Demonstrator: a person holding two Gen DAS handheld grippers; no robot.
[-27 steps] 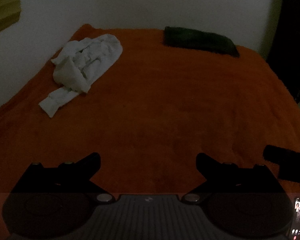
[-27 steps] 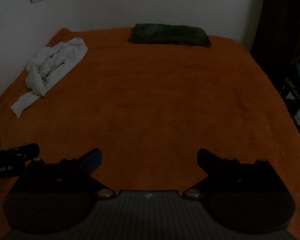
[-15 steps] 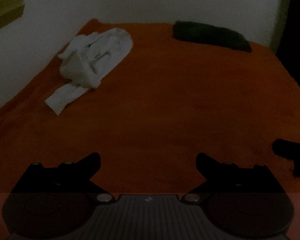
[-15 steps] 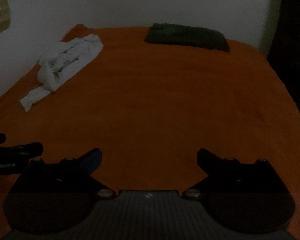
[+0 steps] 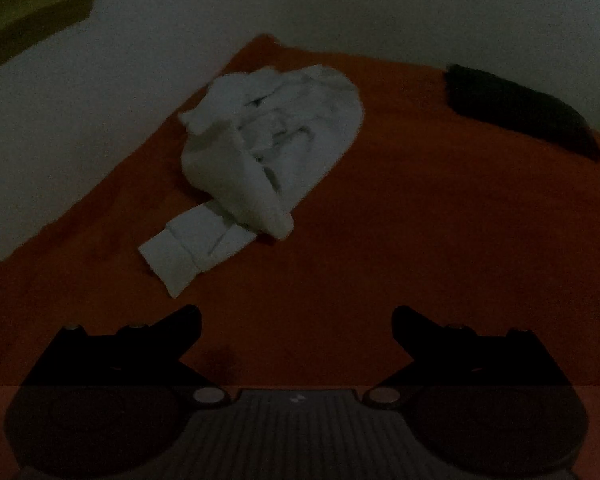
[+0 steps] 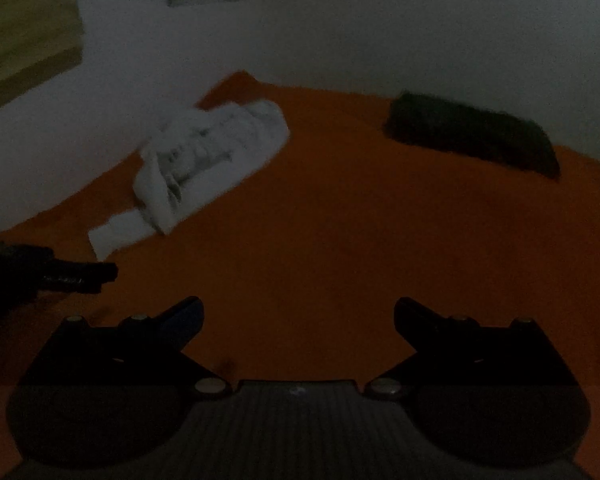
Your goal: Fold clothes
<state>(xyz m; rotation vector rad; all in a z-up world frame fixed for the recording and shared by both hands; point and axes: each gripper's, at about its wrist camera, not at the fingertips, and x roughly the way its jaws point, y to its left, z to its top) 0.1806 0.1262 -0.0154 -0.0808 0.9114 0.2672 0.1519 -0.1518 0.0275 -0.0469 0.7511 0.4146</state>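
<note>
A crumpled white garment (image 5: pixel 268 160) lies on the orange bed cover (image 5: pixel 420 240) at the far left, one sleeve end pointing toward me. It also shows in the right wrist view (image 6: pixel 204 172). My left gripper (image 5: pixel 296 320) is open and empty, just short of the sleeve end. My right gripper (image 6: pixel 298 312) is open and empty, farther back and to the right of the garment. The left gripper's fingers (image 6: pixel 80 276) show at the left edge of the right wrist view.
A dark folded cloth or pillow (image 5: pixel 520 112) lies at the far right of the bed, also in the right wrist view (image 6: pixel 472 136). White walls border the bed's far and left sides. A yellow-green panel (image 6: pixel 24 36) hangs at upper left. The room is dim.
Both grippers have moved forward and turned left toward the white garment, which now looks larger and nearer. Both stay open.
</note>
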